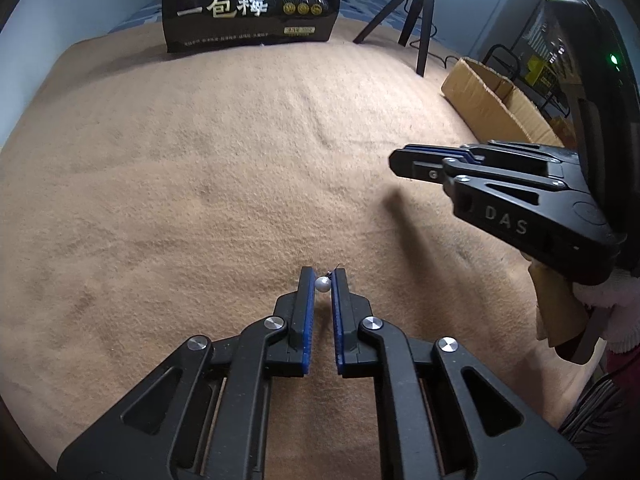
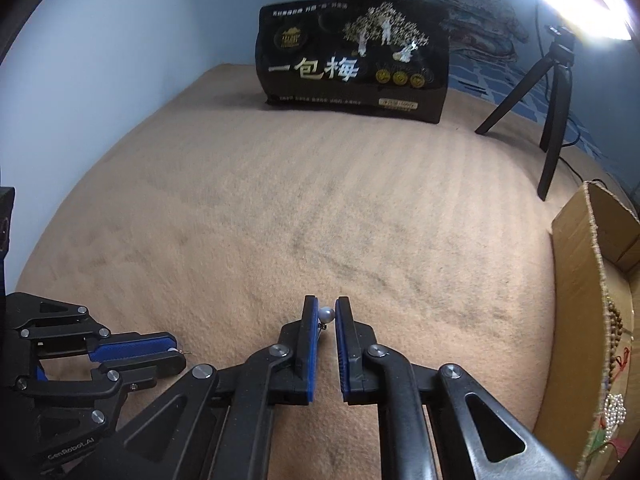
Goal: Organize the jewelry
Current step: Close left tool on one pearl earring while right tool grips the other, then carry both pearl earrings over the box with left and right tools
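While I look along both grippers, the tan blanket [image 1: 200,168] lies bare and wide from the jaws back to the black snack bag [image 1: 252,4], which stands at its far edge. Right of the bag a small tripod [image 1: 416,20] stands, and nearer than that an open cardboard box [image 2: 576,280] borders the blanket's right edge, with beads [image 2: 614,412] inside. My left gripper [image 1: 323,280] is closed on a pearl earring [image 1: 322,284] at the very tips of its jaws, just above the blanket. My right gripper [image 2: 326,312], nearer the box, pinches a second pearl earring [image 2: 326,315] the same way, the blue pads [image 2: 307,344] nearly together.
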`<state>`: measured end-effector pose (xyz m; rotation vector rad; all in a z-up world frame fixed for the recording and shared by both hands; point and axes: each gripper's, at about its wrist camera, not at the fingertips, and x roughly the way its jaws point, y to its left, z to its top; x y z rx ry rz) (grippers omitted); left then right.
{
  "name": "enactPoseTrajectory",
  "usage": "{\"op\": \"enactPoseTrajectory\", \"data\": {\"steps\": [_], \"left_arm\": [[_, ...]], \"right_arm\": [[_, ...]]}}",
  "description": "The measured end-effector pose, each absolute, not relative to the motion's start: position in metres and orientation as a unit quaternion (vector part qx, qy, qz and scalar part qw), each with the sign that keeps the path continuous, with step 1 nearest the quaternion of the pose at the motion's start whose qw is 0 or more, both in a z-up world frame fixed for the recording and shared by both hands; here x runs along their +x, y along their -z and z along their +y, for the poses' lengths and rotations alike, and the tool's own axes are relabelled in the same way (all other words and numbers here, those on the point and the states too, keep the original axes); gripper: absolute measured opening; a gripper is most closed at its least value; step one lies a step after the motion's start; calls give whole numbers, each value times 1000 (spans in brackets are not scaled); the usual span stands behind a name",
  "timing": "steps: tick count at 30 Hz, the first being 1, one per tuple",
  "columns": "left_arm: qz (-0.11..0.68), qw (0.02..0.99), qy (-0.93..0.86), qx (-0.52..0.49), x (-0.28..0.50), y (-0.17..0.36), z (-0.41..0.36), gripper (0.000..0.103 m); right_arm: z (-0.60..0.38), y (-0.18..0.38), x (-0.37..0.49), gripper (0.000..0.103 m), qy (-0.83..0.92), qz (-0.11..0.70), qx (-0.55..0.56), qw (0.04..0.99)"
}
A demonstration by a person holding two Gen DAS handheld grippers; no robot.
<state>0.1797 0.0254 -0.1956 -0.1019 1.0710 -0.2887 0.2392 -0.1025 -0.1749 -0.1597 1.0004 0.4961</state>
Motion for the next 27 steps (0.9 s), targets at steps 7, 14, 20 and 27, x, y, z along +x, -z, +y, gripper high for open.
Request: {"op": "enactPoseTrajectory", "data": {"steps": [7, 14, 20, 27], "left_arm": [[485, 861, 138, -67, 177, 171, 28, 6], [459, 873, 146, -75, 176, 146, 18, 6], [443, 879, 161, -73, 178, 129, -1, 6], [426, 883, 183, -72, 179, 110, -28, 6]], "right_arm": [[-120, 147, 235, 6, -225, 457, -61, 859], [-149, 116, 224, 6, -206, 436, -49, 875], [-177, 93, 216, 6, -188, 420, -35, 887], [-220, 73, 208, 6, -156, 406, -11, 900]]}}
